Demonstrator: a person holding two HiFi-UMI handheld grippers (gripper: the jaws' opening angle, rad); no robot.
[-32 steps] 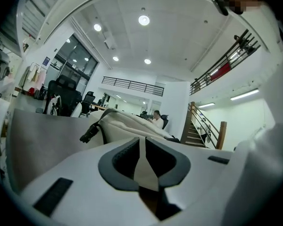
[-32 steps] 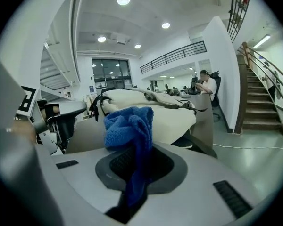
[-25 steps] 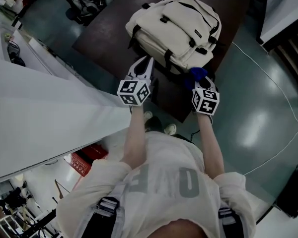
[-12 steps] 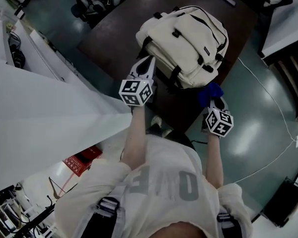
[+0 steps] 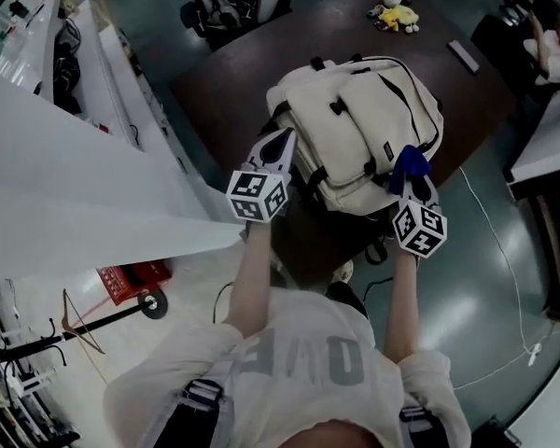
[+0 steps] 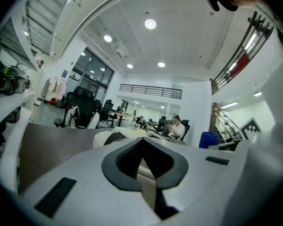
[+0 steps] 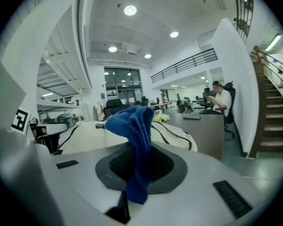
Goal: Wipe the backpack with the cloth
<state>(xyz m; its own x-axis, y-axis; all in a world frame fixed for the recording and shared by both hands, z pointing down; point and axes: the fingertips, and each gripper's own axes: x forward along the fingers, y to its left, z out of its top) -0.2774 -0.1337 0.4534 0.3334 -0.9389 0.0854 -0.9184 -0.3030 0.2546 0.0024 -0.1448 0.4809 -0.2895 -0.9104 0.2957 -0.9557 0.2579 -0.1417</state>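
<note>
I see the cream backpack (image 5: 364, 124) lying flat on the dark bench (image 5: 226, 96), at my 12 o'clock. My left gripper (image 5: 278, 144) sits at the pack's 8 o'clock edge, jaws pressed together with nothing between them; whether the tips touch the fabric I cannot tell. My right gripper (image 5: 412, 179) is at the pack's 4 o'clock edge, jaws pinching the blue cloth (image 5: 408, 162), which bunches up above them against the pack's side. A yellow toy (image 5: 399, 15) rests at the bench's far end.
</note>
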